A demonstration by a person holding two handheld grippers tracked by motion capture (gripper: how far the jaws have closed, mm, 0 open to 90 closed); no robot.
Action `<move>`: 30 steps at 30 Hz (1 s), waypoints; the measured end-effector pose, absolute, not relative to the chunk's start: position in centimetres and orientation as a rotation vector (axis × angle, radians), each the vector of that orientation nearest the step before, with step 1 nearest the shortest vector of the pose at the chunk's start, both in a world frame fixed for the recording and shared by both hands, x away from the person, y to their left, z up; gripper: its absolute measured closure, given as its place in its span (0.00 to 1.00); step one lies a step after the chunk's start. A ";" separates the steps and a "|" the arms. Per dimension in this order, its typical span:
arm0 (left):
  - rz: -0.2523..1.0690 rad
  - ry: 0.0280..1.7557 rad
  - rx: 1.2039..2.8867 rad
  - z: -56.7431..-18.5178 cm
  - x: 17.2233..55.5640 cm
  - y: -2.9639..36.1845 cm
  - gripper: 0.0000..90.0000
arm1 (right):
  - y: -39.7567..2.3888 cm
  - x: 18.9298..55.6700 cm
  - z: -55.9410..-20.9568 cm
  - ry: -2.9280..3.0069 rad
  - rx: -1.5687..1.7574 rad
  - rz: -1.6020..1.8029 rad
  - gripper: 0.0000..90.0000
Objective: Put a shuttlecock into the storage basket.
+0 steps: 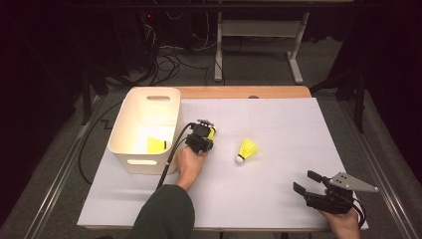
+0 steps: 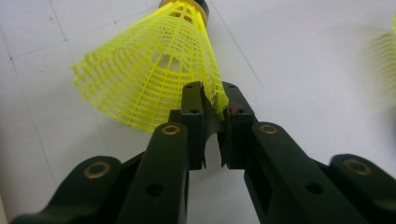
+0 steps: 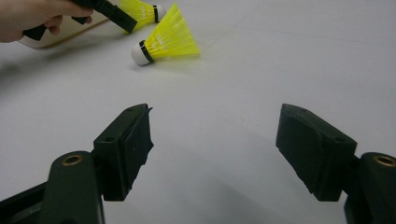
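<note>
At the far left of the white table stands one cream bin with handle cut-outs, and one yellow shuttlecock lies on its floor. Just to the right of the bin, a hand in a dark sleeve holds the left gripper, its jaws drawn nearly together on the rim of a second yellow shuttlecock; the thin mesh skirt is pinched between the pads, and the shuttlecock's dark-banded nose points away from the jaws, close over the table. Further right, near the middle of the table, a third yellow shuttlecock lies on its side, white nose toward the person, apart from both grippers. That makes three shuttlecocks: one in the bin, one gripped, one loose. At the near right corner the right gripper rests in the other hand, jaws spread wide with nothing but bare table between them.
</note>
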State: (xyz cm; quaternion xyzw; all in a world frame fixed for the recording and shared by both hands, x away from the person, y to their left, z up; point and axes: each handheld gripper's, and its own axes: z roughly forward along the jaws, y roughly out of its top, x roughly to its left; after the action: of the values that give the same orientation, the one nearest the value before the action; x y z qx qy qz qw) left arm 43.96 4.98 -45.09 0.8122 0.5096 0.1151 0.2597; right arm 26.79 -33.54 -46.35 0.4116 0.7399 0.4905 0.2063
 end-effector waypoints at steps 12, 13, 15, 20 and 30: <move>0.319 1.380 2.198 -44.9 43.9 5.0 0.98 | -33.4 26.9 -46.5 2.075 1.159 1.341 0.30; 0.321 1.378 2.198 -44.8 43.9 5.0 0.98 | -33.5 26.9 -46.5 2.076 1.154 1.341 0.30; 0.326 1.376 2.197 -44.8 43.9 5.1 0.98 | -33.4 26.9 -46.5 2.079 1.161 1.340 0.30; 0.333 1.374 2.195 -44.7 43.9 5.1 0.98 | -33.3 27.0 -46.6 2.100 1.161 1.324 0.30; 0.330 1.359 2.187 -44.4 43.7 5.1 0.98 | -33.3 27.0 -46.6 2.103 1.157 1.325 0.30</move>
State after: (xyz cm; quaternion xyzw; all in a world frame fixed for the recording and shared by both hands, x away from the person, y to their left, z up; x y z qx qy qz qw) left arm 43.66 5.11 -44.37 0.8112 0.5043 0.1225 0.2695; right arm 27.01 -33.29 -46.61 0.4137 0.7517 0.4737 0.1987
